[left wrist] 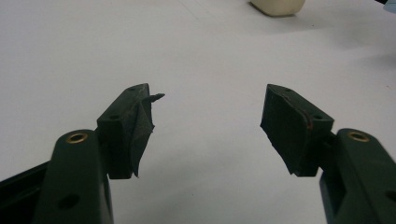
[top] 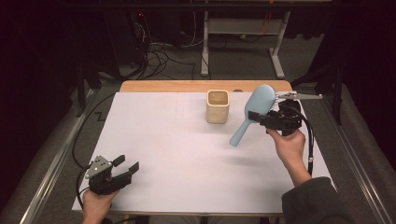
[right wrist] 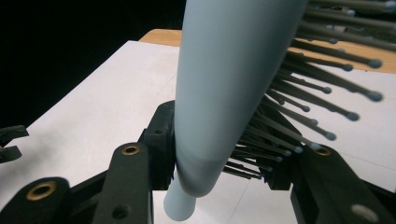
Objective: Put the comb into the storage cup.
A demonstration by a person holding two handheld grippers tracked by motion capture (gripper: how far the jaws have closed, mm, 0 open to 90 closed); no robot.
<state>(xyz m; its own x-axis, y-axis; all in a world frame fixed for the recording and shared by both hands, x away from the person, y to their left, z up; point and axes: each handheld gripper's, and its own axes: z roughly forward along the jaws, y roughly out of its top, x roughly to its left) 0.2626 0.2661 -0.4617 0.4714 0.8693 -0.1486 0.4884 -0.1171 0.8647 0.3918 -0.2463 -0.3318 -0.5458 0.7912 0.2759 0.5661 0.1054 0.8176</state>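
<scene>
Right claw [top: 264,116] tight around hairbrush [top: 254,111]

Bare white sheet [top: 177,149] all round; only cup [top: 217,106] obstructs

Probably lab: tangled cables [top: 156,53], table frame [top: 243,32]

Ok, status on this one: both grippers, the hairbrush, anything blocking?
Right gripper shut on the blue hairbrush, held above the table, handle tilted down. Left gripper open, empty, near corner. Cream cup stands just left of the brush; nothing between them.
</scene>
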